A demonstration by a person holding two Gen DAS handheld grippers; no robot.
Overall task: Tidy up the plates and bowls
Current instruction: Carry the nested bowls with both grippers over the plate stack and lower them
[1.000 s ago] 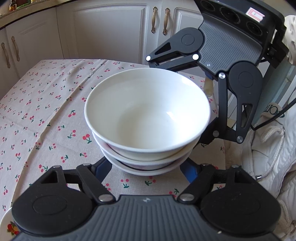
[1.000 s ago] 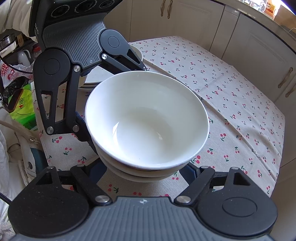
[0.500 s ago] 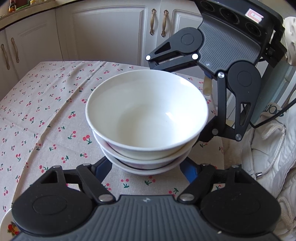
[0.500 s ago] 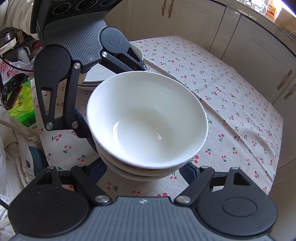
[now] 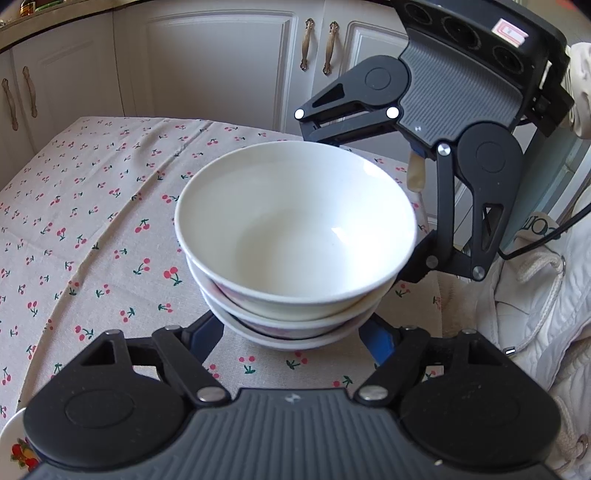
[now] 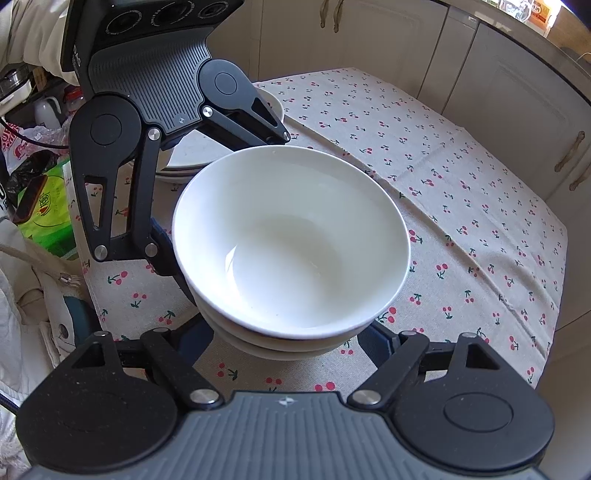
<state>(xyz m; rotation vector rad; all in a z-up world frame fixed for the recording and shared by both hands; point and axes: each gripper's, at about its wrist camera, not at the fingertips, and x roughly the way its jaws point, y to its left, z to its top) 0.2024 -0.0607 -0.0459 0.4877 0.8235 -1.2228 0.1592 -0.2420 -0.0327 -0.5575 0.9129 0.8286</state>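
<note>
Left gripper (image 5: 293,338) is clamping the near underside of the stacked bowls (image 5: 295,236) over the cherry tablecloth (image 5: 92,221), right gripper (image 6: 286,341) is clamping the opposite side, both equally near, plate stack (image 6: 192,155) sitting beyond.

From my remote seat I see a desk (image 5: 92,206) draped in a beige cloth printed with small red cherries (image 6: 461,192), creased in long folds. Behind it runs a row of cream cabinet doors (image 5: 221,66) with ornate brass handles (image 5: 306,44), and a countertop edge (image 5: 55,14) above them at the far left. More pale cabinets (image 6: 517,103) line the other side (their handles look the same). Daylight falls softly across the cloth.
</note>
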